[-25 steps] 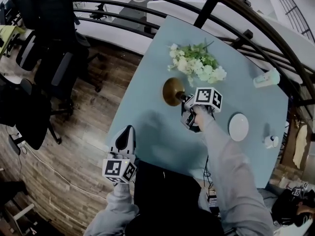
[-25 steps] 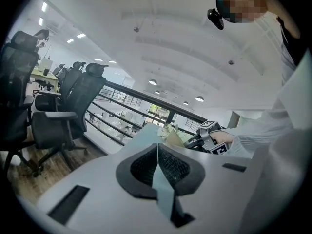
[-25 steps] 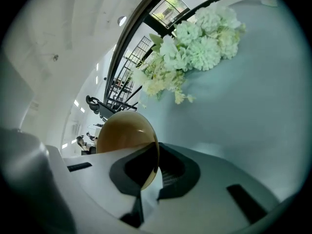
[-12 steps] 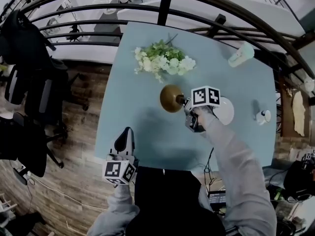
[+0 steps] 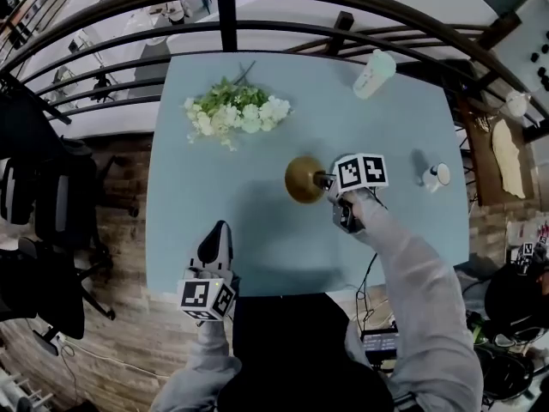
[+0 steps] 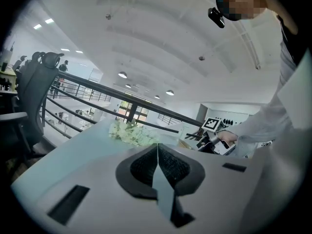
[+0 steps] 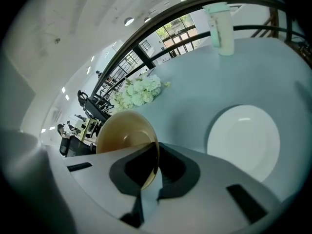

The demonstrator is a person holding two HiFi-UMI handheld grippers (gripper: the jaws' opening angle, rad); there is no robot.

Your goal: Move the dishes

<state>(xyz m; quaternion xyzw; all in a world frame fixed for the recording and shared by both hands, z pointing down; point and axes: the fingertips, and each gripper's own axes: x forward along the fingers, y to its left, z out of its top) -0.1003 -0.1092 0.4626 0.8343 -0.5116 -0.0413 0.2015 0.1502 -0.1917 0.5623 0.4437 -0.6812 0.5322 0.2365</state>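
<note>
A golden-brown bowl (image 5: 302,178) hangs tilted over the middle of the light blue table (image 5: 257,221). My right gripper (image 5: 324,181) is shut on its rim. In the right gripper view the bowl (image 7: 124,133) stands on edge between the pads, and a white plate (image 7: 243,140) lies flat on the table just to its right. In the head view that plate is hidden under my right gripper and arm. My left gripper (image 5: 216,233) is over the table's near edge, left of the bowl. Its pads (image 6: 168,165) are pressed together with nothing between them.
A bunch of white flowers (image 5: 233,110) lies at the table's far left. A pale cup (image 5: 374,74) is at the far right and a small white item (image 5: 436,176) at the right edge. A black railing (image 5: 227,11) runs behind the table. Office chairs (image 5: 51,196) stand on the left.
My right gripper has carried the bowl away from the flowers, toward the right over the table. The white plate has gone out of sight under my right arm. My left gripper has shifted along the near edge.
</note>
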